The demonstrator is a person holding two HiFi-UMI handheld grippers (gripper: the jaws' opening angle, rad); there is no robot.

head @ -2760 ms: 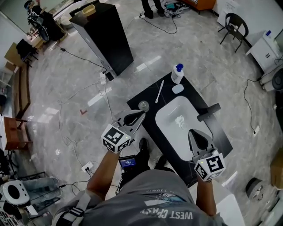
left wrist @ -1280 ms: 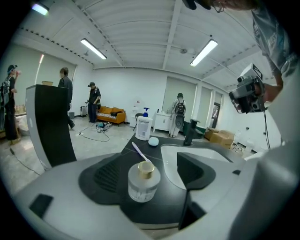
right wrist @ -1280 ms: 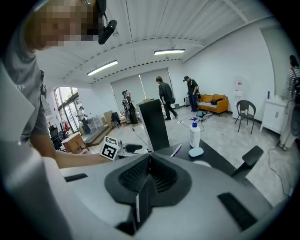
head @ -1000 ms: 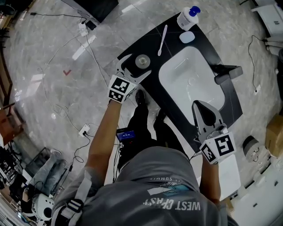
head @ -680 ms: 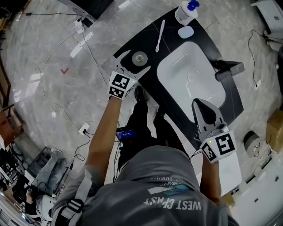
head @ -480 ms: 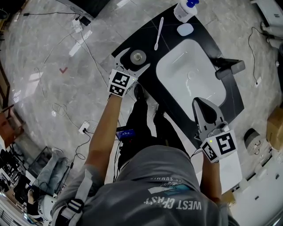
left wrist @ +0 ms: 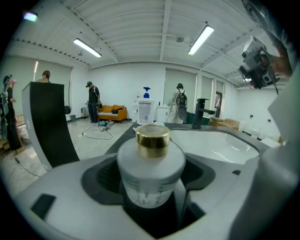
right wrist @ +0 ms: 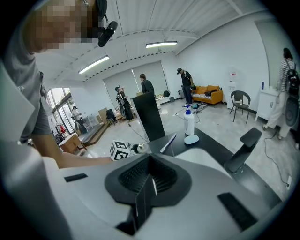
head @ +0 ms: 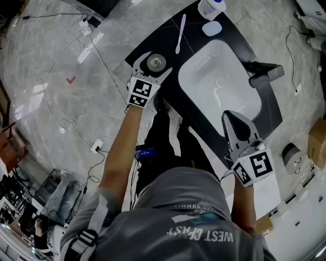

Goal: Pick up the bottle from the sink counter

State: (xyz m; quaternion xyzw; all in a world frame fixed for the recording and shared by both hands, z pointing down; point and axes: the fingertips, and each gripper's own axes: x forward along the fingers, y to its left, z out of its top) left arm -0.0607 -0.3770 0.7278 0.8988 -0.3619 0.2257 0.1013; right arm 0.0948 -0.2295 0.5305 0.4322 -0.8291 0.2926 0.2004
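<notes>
At the left, the left gripper [head: 157, 65] is brought round the gold-capped bottle [left wrist: 151, 161], which stands upright at the left end of the black sink counter [head: 159, 36], just beside the white basin [head: 216, 94]. The bottle is seen between the two fingers, whose jaws have just been closing. Dark pad is visible on either side of the white body, so the jaws are judged to be apart and no grip is yet made, though light contact low on the bottle cannot be ruled out from so close and distorted a view. The reach is thus taken as done and the bottle as bracketed. What is left is the closing of the fingers onto the body and the lift clear of the counter. Towards the far end of the counter, a white stick-like item [head: 179, 36], a pale oval item [head: 211, 29] and a blue-capped pump bottle [head: 210, 7] are found untouched, well apart from either gripper. Further right, a dark tap [head: 265, 74] is set at the far side of the basin. At the right, the right gripper [head: 235, 122] is held over the near right part of the counter with its fingers pressed together on nothing, and no part in the pick is seen to be taken by it.
</notes>
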